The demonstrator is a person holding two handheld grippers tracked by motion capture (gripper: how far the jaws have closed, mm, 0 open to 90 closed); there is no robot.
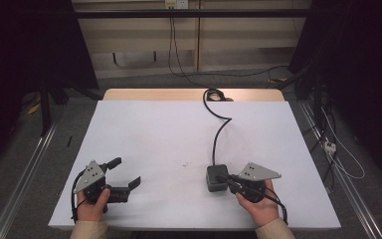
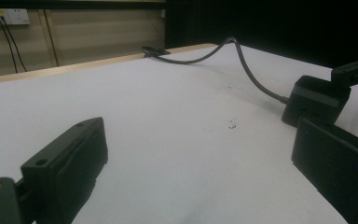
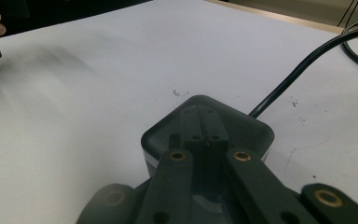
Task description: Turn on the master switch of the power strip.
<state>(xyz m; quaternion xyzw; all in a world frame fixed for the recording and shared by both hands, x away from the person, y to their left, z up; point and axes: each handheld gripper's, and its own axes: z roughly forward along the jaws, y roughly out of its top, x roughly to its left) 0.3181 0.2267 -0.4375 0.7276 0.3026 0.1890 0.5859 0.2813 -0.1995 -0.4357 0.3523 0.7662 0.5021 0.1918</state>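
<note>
**Where things lie on my table**

My left gripper (image 1: 127, 173) sits at the near left of the wide white-topped table (image 1: 149, 129), jaws spread and pointing right across the bare middle. My right gripper (image 1: 223, 179) sits at the near right, its jaws drawn together over the top of the squat black rounded-square power adapter box (image 1: 214, 175), which rests on the table. From the box's far side a thick black cable (image 1: 221, 130) runs away to the far edge and coils there.

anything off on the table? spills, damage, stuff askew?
Nothing spilled or broken. Only small dark specks mark the white table near its middle. The black box sits flat; its cable snakes to the far edge.
</note>
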